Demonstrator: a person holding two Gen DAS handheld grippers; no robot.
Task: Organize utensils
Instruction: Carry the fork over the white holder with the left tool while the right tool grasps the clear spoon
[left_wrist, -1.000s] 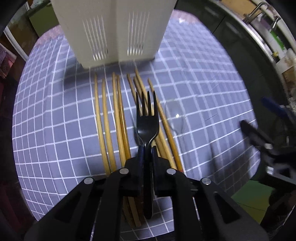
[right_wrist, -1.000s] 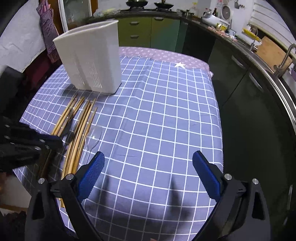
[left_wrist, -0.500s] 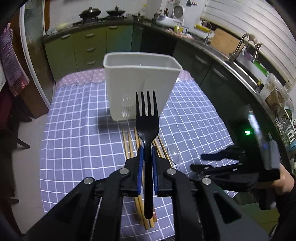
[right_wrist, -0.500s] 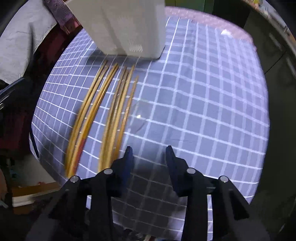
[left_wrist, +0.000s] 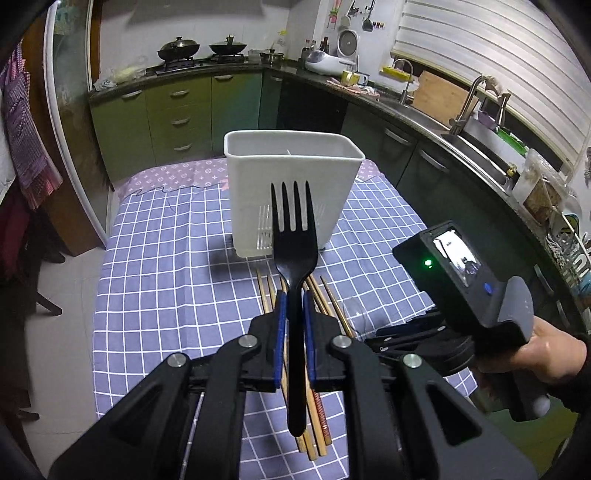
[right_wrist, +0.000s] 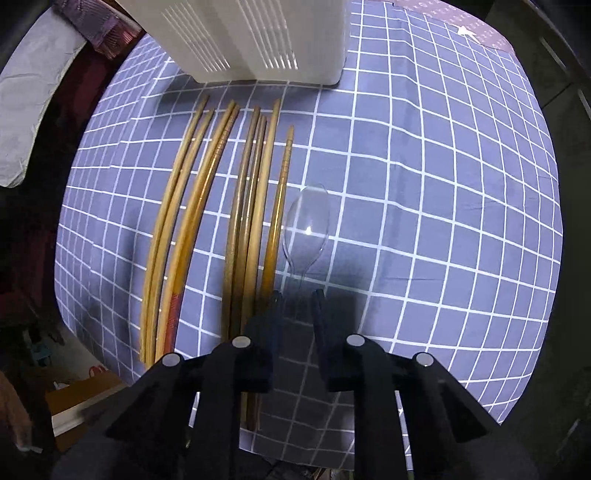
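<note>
The left gripper (left_wrist: 293, 325) clamps a black fork (left_wrist: 294, 258) by its handle, tines up, above the table (left_wrist: 155, 280) and in front of the white holder (left_wrist: 291, 192). The right gripper (right_wrist: 297, 295) points down, jaws narrowing around the clear spoon's (right_wrist: 307, 225) handle near the table's front edge, beside the chopsticks (right_wrist: 221, 206).

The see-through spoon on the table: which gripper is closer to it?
Right. The right gripper points down over the clear spoon, its fingers closing around the handle. The left gripper is raised above the chopsticks, shut on the black fork.
</note>
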